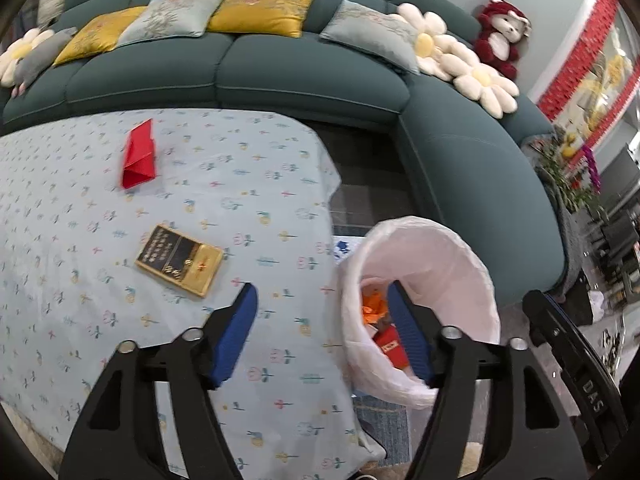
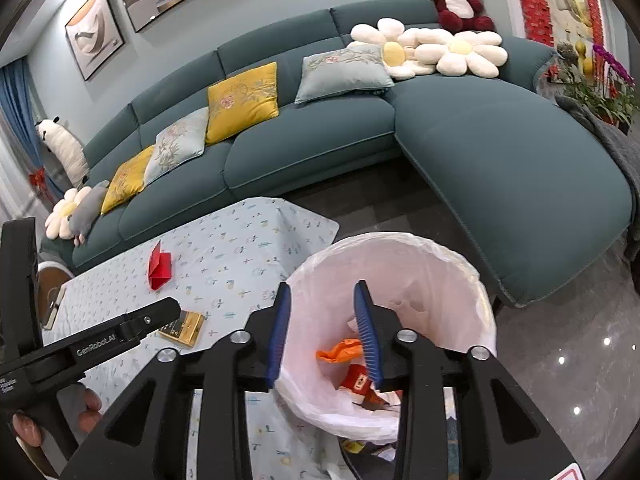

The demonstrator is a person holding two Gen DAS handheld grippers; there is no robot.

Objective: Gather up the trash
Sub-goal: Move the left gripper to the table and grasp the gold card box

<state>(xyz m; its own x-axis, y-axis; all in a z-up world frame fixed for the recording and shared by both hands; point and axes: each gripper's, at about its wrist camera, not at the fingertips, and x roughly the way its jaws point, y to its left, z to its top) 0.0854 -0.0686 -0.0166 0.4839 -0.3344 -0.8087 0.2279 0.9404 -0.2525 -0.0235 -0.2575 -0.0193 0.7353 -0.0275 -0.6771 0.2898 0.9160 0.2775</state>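
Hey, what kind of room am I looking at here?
Most likely a home living room: a big teal corner sofa with cushions, framed pictures on the wall, and a low table under a flowered cloth.

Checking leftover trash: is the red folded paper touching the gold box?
Apart. The left wrist view shows bare tablecloth between the red folded paper and the gold box.

Table (image 1: 100,280): folded paper (image 1: 138,156) toward the sofa (image 1: 304,72), flat box (image 1: 180,260) nearer. Lined bin (image 1: 448,248) beside the table's right end, wrappers (image 2: 362,376) inside.
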